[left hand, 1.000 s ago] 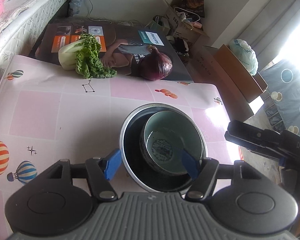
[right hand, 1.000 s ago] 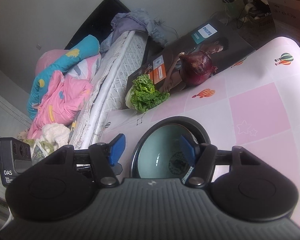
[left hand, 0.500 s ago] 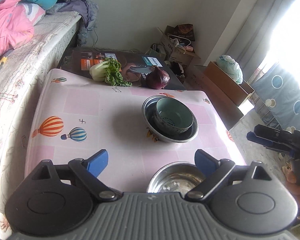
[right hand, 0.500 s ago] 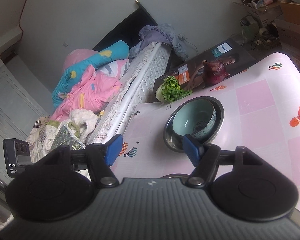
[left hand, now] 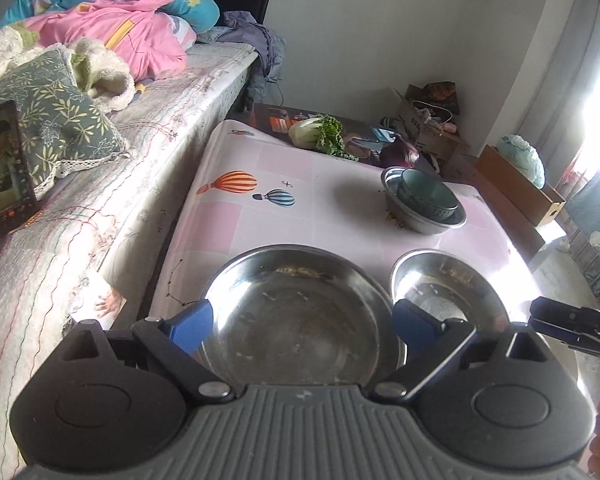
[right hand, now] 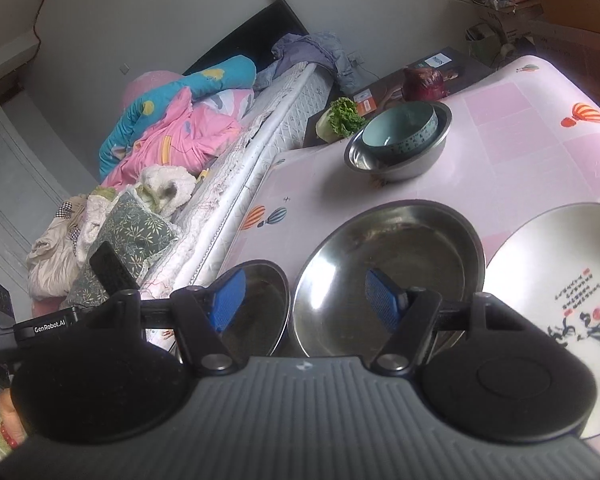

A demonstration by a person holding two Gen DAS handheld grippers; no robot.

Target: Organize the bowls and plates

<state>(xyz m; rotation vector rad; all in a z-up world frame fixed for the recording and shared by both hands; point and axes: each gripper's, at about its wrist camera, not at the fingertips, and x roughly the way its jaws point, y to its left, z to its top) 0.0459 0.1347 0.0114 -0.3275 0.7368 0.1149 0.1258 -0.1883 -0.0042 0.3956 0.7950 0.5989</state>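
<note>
Looking along the left gripper (left hand: 302, 318), a pink balloon-print tabletop (left hand: 236, 216) is seen beside a bed (left hand: 148, 112) w/ heaped bedding; boxes by the far wall. Its jaws, just opened wider, are spread, nothing gripped, above a wide steel bowl (left hand: 300, 312); smaller steel bowl (left hand: 448, 288) alongside.

Right view: right gripper (right hand: 304, 296) is held apart, empty, over the steel bowls; printed white plate (right hand: 556, 288) is seen at right, teal bowl (right hand: 400, 130) nested in a steel bowl (right hand: 396, 156) farther back, nr greens & an onion.

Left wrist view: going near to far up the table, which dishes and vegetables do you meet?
Large steel bowl → stacked steel bowl holding the teal ceramic bowl → red onion → leafy cabbage.
</note>
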